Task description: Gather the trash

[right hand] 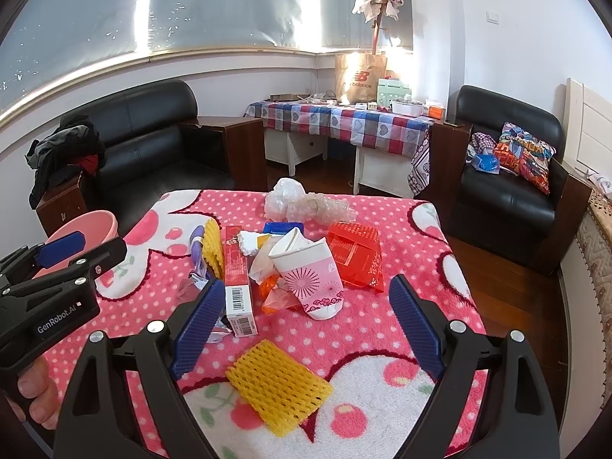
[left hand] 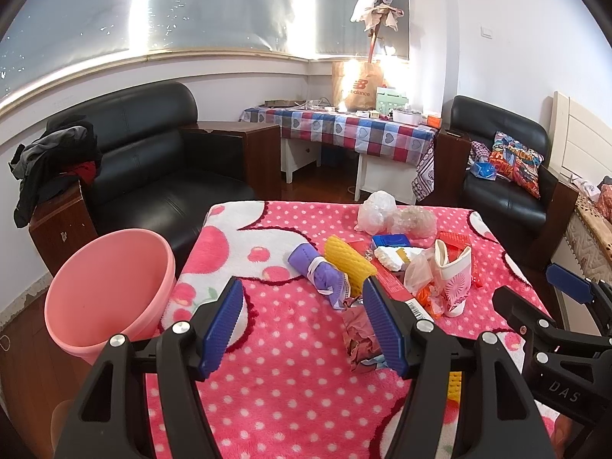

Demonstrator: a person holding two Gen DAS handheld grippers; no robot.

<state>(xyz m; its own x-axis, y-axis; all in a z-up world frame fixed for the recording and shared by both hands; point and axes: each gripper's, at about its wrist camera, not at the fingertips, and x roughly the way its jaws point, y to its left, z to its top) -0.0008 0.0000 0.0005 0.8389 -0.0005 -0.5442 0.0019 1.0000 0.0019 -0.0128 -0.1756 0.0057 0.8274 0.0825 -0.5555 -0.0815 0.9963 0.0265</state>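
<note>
Trash lies in a heap on the pink polka-dot blanket [left hand: 290, 382]. My left gripper [left hand: 304, 325] is open and low over it, its right finger beside crumpled maroon paper [left hand: 357, 334]. Just beyond are a rolled purple mask [left hand: 319, 269], a yellow foam net [left hand: 348, 264], a long red box [right hand: 237, 279] and a squashed paper cup [right hand: 313, 275]. My right gripper [right hand: 308, 325] hangs open over a second yellow foam net [right hand: 277, 386], holding nothing. A red packet [right hand: 355, 256] lies right of the cup. A pink bin [left hand: 111, 290] stands at the table's left edge.
Clear plastic bags [left hand: 376, 206] and bubble wrap [left hand: 413, 222] sit at the far edge of the table. Black armchairs [left hand: 160, 160] [right hand: 508, 176] stand behind on both sides, and a checked-cloth table [left hand: 344, 130] is at the back. A thumb [right hand: 34, 390] grips the left handle.
</note>
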